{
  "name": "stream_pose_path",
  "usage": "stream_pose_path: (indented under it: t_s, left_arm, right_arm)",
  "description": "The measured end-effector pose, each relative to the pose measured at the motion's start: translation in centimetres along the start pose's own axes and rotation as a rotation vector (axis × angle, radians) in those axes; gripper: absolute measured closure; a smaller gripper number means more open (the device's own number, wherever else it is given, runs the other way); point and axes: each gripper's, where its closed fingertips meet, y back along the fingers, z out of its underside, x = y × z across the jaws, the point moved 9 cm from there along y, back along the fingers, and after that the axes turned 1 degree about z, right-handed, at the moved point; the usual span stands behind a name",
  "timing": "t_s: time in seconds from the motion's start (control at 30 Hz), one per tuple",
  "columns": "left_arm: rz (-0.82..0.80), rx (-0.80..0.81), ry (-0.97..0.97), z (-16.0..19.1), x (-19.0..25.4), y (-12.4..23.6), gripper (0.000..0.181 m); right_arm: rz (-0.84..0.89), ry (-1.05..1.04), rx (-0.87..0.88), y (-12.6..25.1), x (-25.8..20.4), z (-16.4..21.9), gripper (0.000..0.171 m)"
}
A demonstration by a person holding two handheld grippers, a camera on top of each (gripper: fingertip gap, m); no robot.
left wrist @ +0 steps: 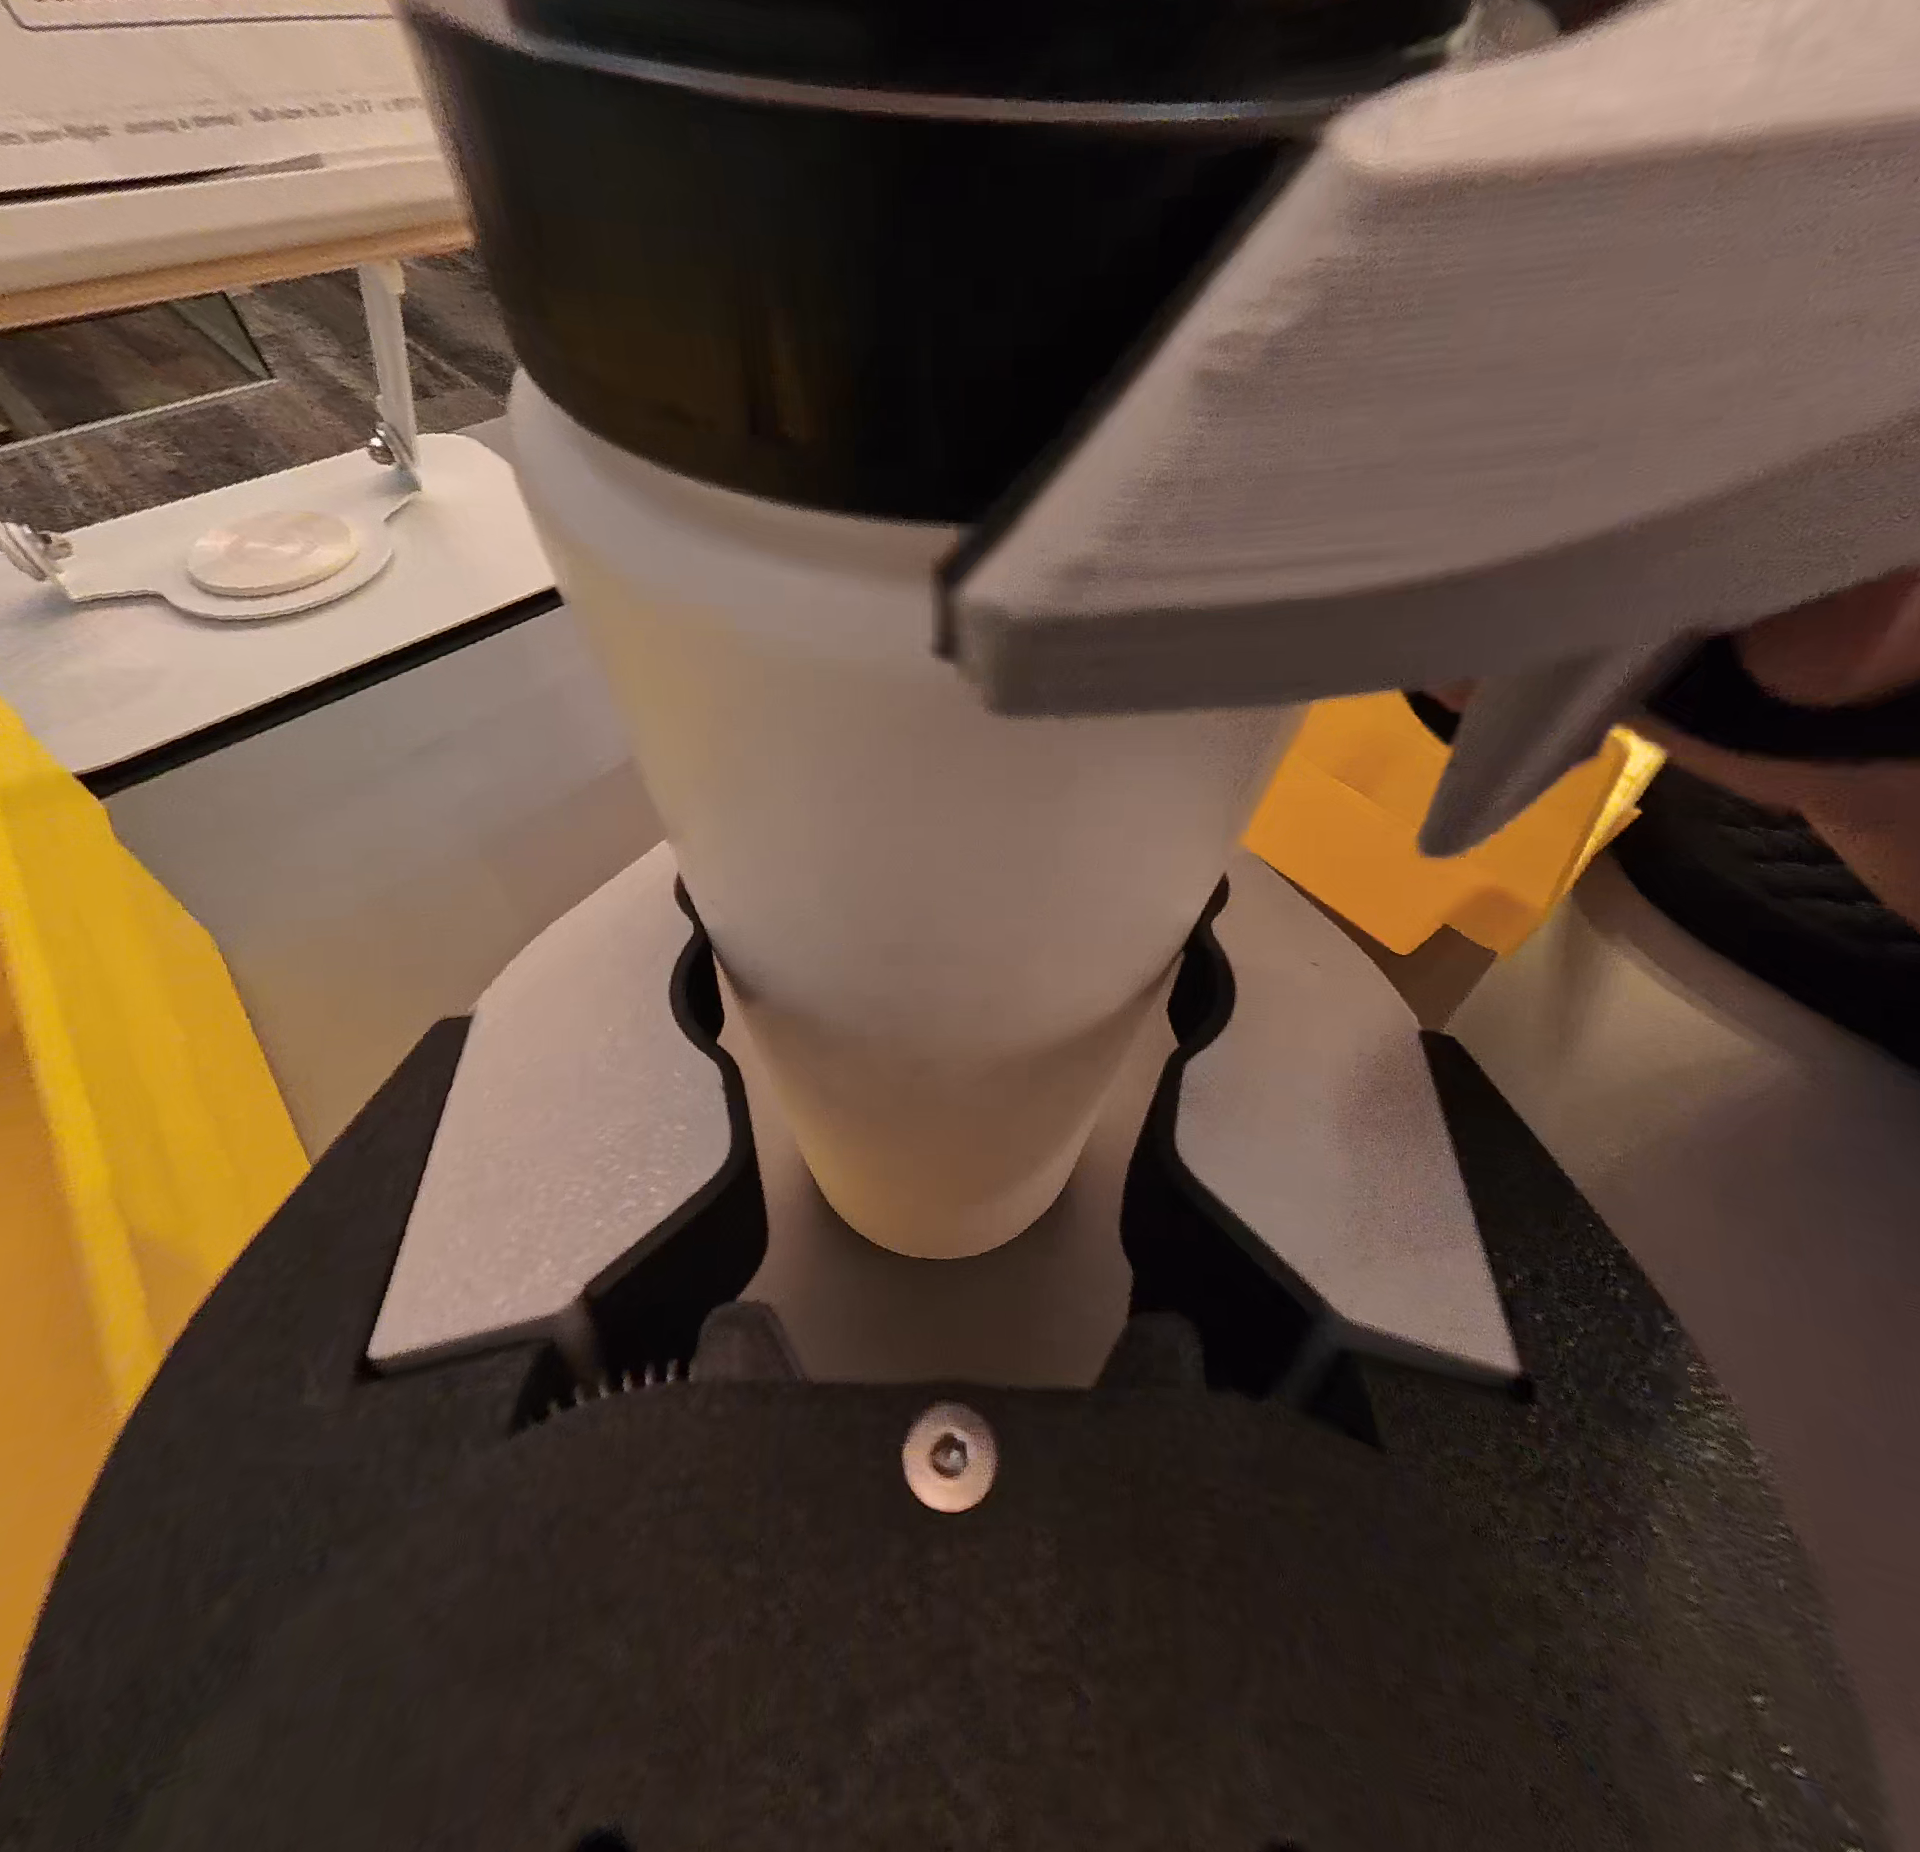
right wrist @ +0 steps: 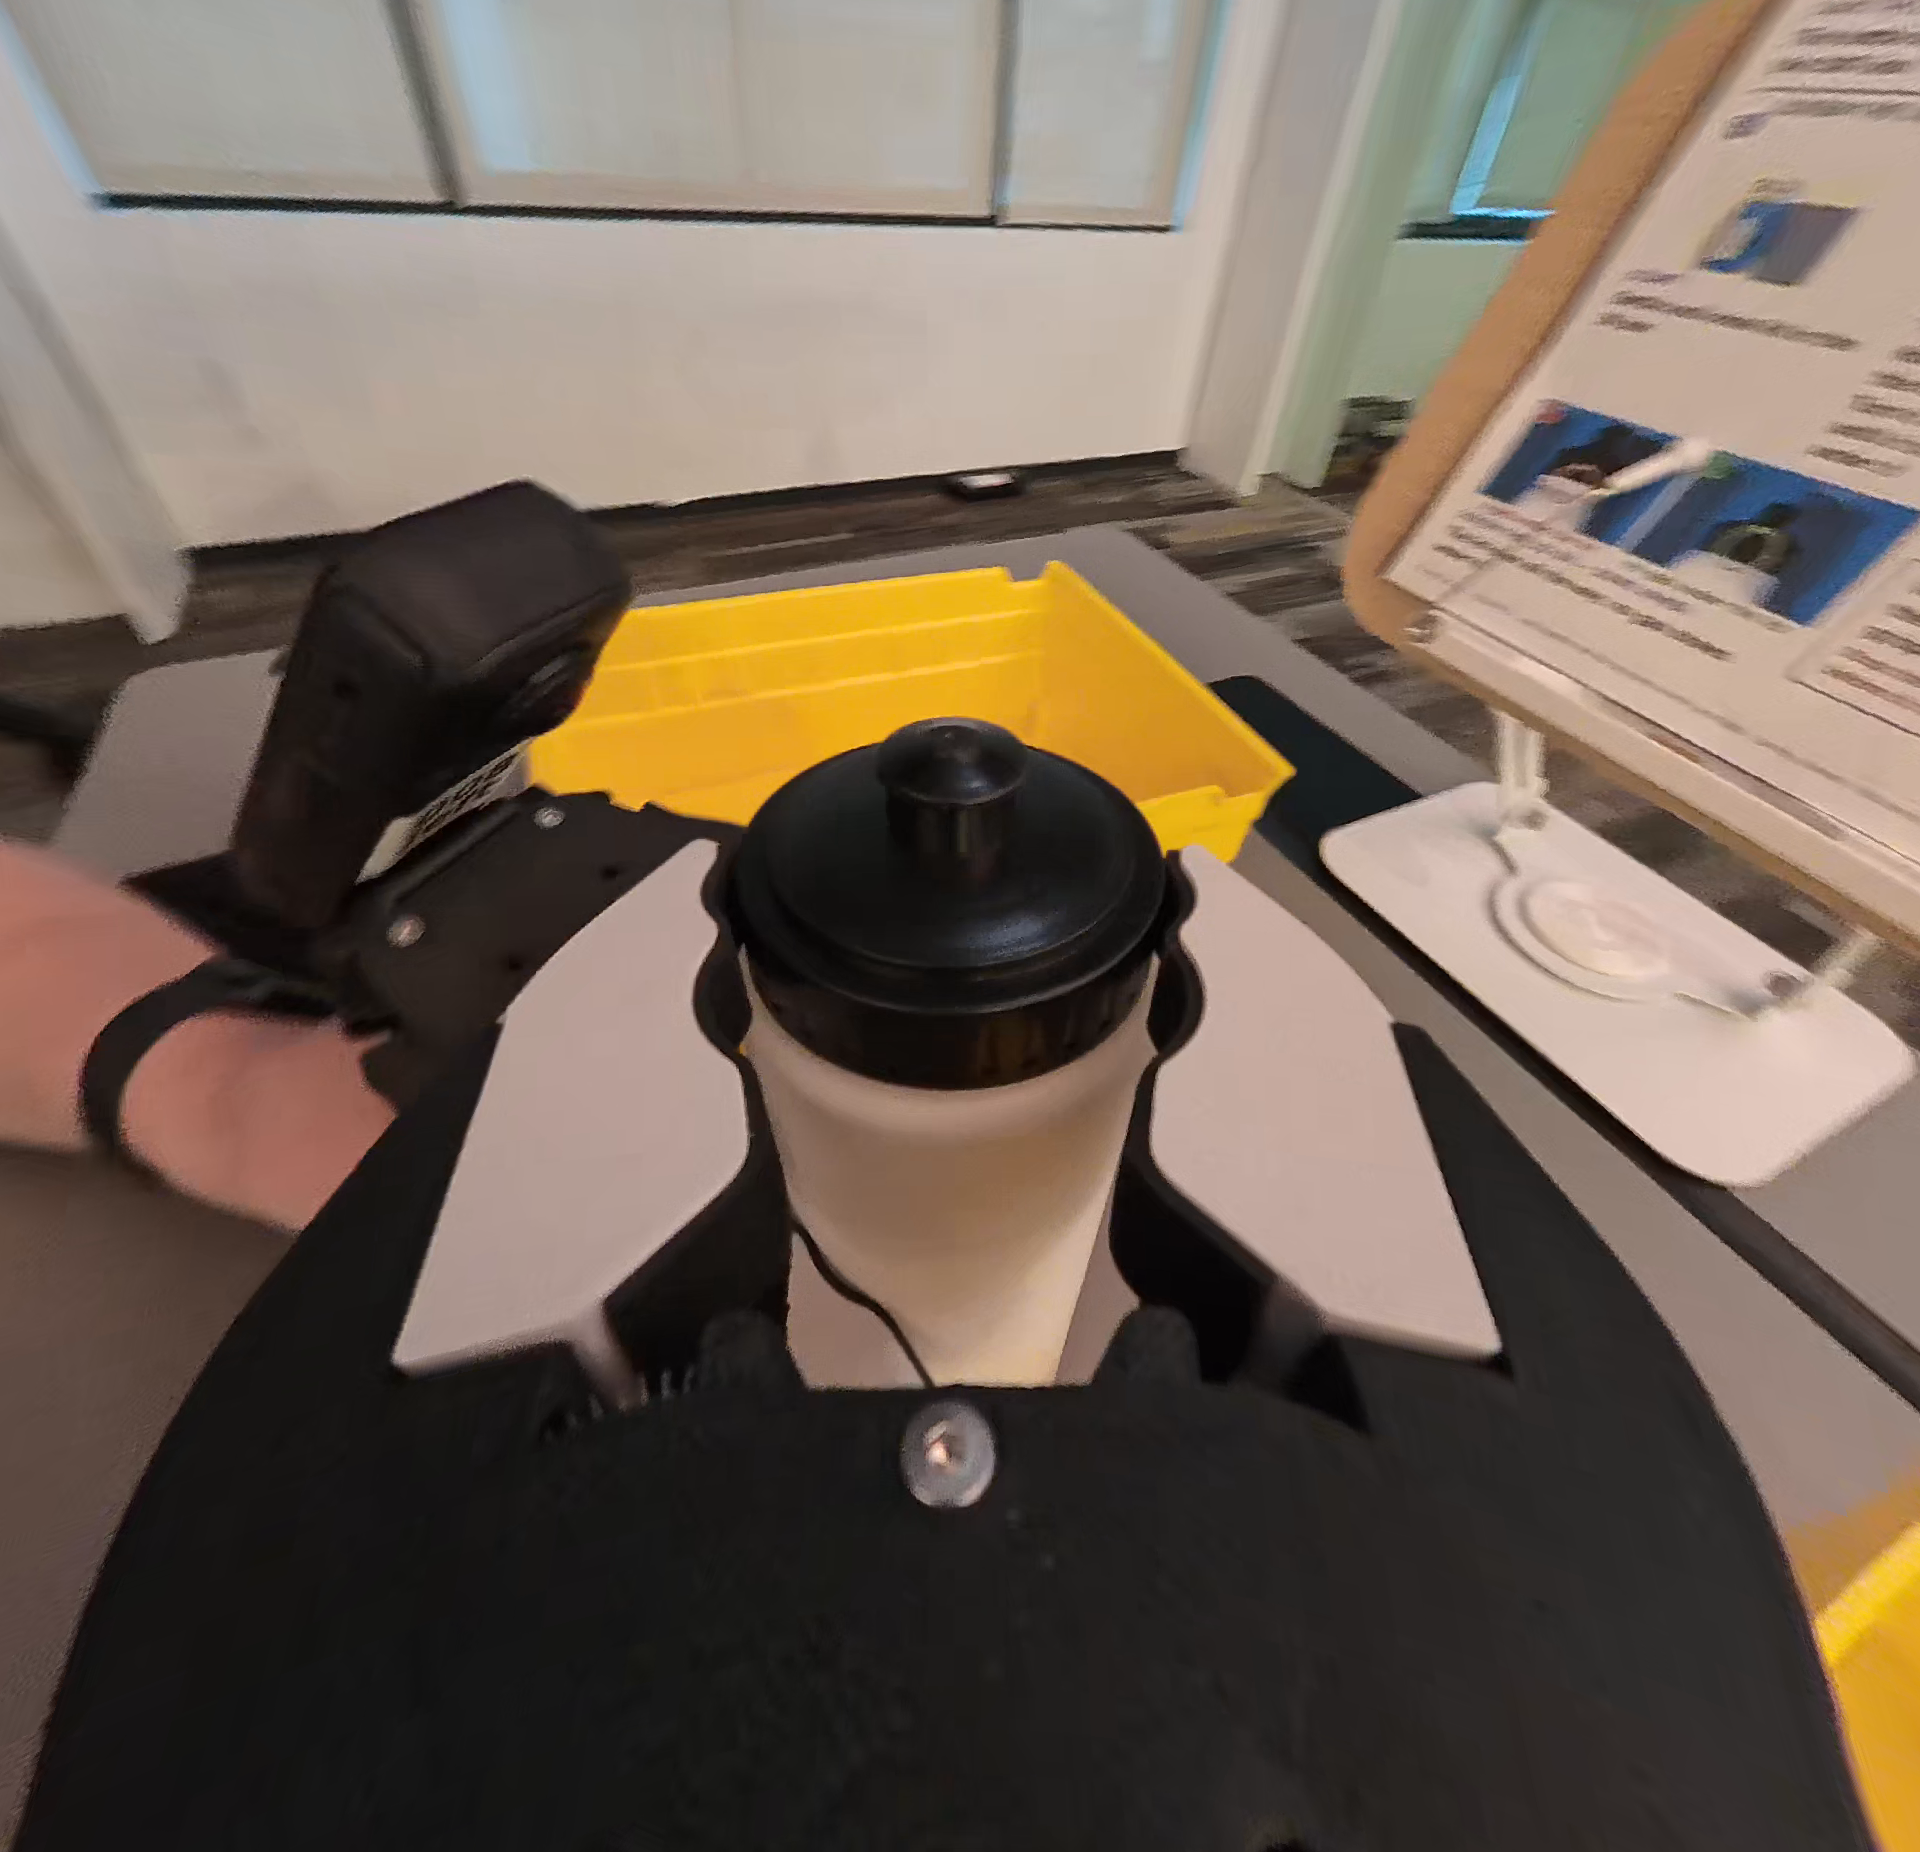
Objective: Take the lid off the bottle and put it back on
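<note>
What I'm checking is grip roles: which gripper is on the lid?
The right gripper: its fingers flank the black lid, whereas the left gripper clamps the white bottle lower down.

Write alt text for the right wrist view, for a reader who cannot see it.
The right tool grips the black lid of an upright white bottle, one finger on each side of the lid. Behind it sit a yellow bin and, to the left, the left tool in a person's hand. A tilted instruction board stands at right.

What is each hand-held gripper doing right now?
Left hand-held gripper: closed on the white bottle, low on its body.
Right hand-held gripper: closed on the black lid, which sits on the bottle.
</note>
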Motion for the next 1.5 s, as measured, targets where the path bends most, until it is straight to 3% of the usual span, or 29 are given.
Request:
stream_pose_path:
  t_s: [0.13, 0.33, 0.43, 0.67, 0.73, 0.93, 1.07, 1.17, 1.37, 1.5]
  left_arm:
    - [-0.007, 0.003, 0.002, 0.0, 0.0, 0.1, 0.096]
    - [0.033, 0.001, -0.047, 0.0, 0.5, -0.2, 0.096]
    - [0.058, 0.002, -0.041, 0.0, 0.6, -0.3, 0.096]
    - [-0.024, -0.009, -0.012, -0.2, 0.3, -0.7, 0.096]
    - [-0.017, -0.004, -0.012, -0.3, 0.1, -0.9, 0.096]
    - [0.043, -0.003, -0.016, -0.3, -0.2, -0.8, 0.096]
    - [0.116, 0.004, -0.047, -0.2, 0.3, -1.0, 0.096]
    - [0.104, -0.002, -0.038, -0.3, 0.2, -1.1, 0.096]
    - [-0.015, -0.01, -0.01, -0.5, -0.2, -1.3, 0.096]
    - [0.017, 0.001, 0.0, -0.4, -0.4, -1.2, 0.096]
  right_arm:
    - [0.126, -0.006, 0.031, -0.1, -1.0, 0.1, 0.094]
    - [-0.175, 0.026, -0.006, 0.5, 1.0, -0.3, 0.093]
    - [-0.193, -0.003, -0.02, 0.7, 1.4, -0.1, 0.093]
    - [0.123, -0.067, 0.025, 0.1, 0.2, 0.1, 0.093]
    - [0.139, -0.076, 0.026, 0.1, 0.3, 0.1, 0.093]
    - [-0.155, -0.021, 0.005, 0.6, 2.0, -0.2, 0.092]
    - [-0.242, 0.02, -0.013, 1.1, 2.4, -0.3, 0.094]
    - [-0.191, 0.014, -0.032, 1.1, 2.2, -0.4, 0.094]
    - [0.156, -0.05, 0.026, 0.4, 0.6, -0.1, 0.094]
    - [0.039, 0.003, 0.009, 0.3, 1.2, -0.3, 0.094]
